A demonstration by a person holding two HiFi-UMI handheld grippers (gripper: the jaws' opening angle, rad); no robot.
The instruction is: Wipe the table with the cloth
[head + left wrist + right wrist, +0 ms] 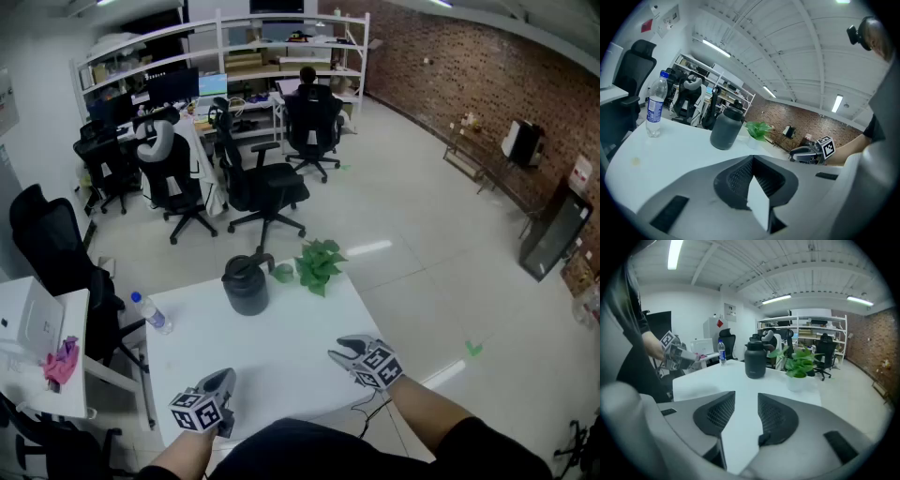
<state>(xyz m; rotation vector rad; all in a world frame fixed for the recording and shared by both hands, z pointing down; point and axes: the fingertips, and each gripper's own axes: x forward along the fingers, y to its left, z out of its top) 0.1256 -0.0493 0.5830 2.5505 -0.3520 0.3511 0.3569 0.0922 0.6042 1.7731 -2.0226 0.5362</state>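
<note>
Your pink cloth [61,362] lies crumpled on the side surface [37,392], left of the white surface [281,366].

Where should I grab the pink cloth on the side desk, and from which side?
Probably pinch the pink cloth by its bunched top, straight down from above: it lies crumpled in a heap on the side desk, with no flat edge showing.

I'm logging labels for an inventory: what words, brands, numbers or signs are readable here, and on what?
No text here is readable.
Water bottle: blue label, print too small to read.
Wall signs: too blurred to read.
Marker cubes: black-and-white square patterns only, no words.
</note>
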